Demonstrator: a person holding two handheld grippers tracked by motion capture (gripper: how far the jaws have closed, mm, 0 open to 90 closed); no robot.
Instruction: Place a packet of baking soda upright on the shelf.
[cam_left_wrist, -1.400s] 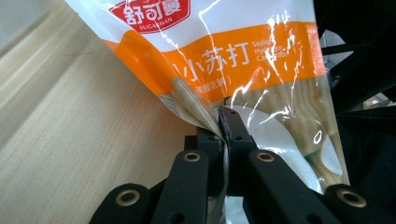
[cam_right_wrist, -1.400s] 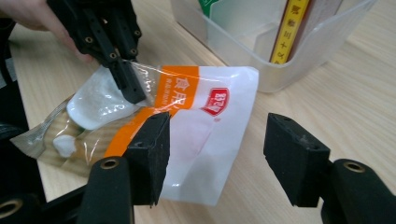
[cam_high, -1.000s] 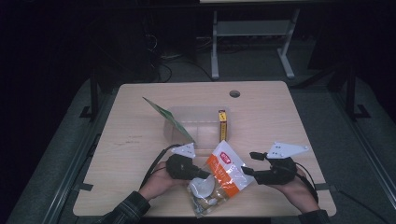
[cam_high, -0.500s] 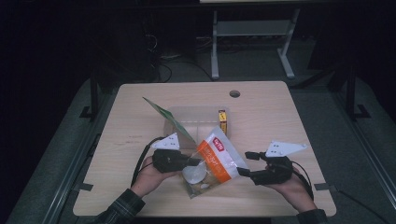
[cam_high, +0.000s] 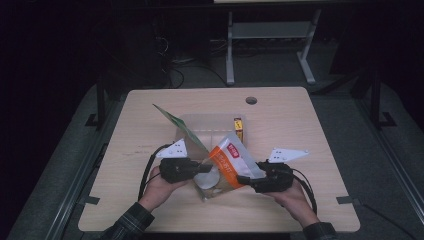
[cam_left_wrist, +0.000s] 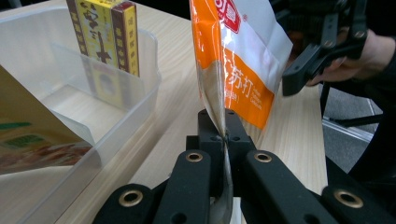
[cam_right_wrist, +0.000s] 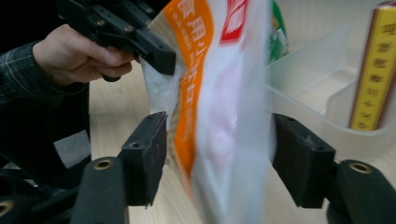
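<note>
An orange-and-white snack bag (cam_high: 227, 161) hangs upright over the table's front middle. My left gripper (cam_high: 205, 169) is shut on the bag's clear side edge; in the left gripper view the film (cam_left_wrist: 238, 60) is pinched between the black jaws (cam_left_wrist: 224, 136). My right gripper (cam_high: 243, 179) comes in from the right. Its jaws (cam_right_wrist: 217, 154) straddle the blurred bag (cam_right_wrist: 219, 93) and have just been closing, with the pads not clearly pressing on it. The other hand's gripper (cam_right_wrist: 154, 51) holds the bag's far edge.
A clear plastic bin (cam_high: 210, 125) stands just behind the bag, with a yellow box (cam_high: 238, 128) upright against its right wall and a green packet (cam_high: 175, 125) leaning out at its left. A cable hole (cam_high: 251, 100) lies at the back.
The left gripper has raised the bag up and to the left, so it now stands more upright. The right gripper has moved left and closed in around the bag.
</note>
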